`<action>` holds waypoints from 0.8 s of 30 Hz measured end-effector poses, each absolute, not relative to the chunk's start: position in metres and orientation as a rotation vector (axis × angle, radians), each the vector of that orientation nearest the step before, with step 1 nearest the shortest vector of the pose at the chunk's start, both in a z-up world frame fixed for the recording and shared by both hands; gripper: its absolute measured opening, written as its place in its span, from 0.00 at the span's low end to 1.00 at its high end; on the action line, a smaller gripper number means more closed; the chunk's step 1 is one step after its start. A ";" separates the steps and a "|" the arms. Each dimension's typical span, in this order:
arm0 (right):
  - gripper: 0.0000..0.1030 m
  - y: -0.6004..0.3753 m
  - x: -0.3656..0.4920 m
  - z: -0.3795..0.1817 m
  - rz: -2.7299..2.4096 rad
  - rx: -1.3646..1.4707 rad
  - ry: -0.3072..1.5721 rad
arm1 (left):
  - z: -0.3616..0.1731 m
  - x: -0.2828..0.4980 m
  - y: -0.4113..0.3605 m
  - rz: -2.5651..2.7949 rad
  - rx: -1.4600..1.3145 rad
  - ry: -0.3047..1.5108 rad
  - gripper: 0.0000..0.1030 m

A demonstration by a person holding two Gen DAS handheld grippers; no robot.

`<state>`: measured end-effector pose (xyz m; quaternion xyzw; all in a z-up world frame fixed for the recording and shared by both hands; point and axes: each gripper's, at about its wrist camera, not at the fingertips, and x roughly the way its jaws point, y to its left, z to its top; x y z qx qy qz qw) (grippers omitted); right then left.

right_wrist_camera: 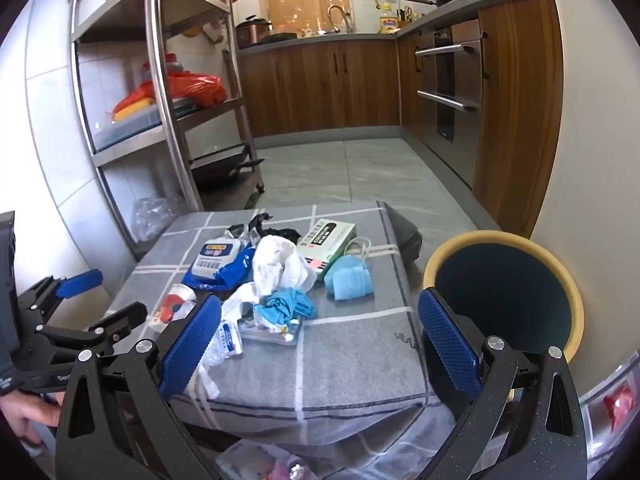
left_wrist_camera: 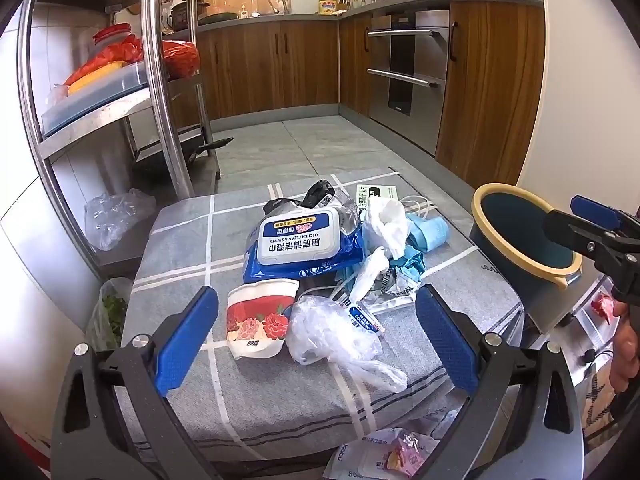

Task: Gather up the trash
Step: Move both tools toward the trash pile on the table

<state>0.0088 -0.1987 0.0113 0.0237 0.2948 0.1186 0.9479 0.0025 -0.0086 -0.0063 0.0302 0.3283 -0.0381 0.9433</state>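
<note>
2 hand-held grippers, left (left_wrist_camera: 316, 336) and right (right_wrist_camera: 320, 340), jaws apart, 1 paper cup (left_wrist_camera: 258, 320), 1 bin (left_wrist_camera: 528, 240)

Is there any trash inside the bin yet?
No, the bin shows only its dark bare inside.

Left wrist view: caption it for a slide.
Open left gripper hovers over a trash pile: paper cup, wipes pack, bin at right.
</note>
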 end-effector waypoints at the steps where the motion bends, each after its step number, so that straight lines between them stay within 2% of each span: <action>1: 0.95 -0.199 0.009 0.011 0.241 0.049 0.600 | -0.007 0.003 -0.008 -0.078 0.059 0.672 0.94; 24: 0.95 -0.205 0.008 0.012 0.229 0.044 0.564 | -0.010 0.005 -0.004 -0.058 0.046 0.700 0.94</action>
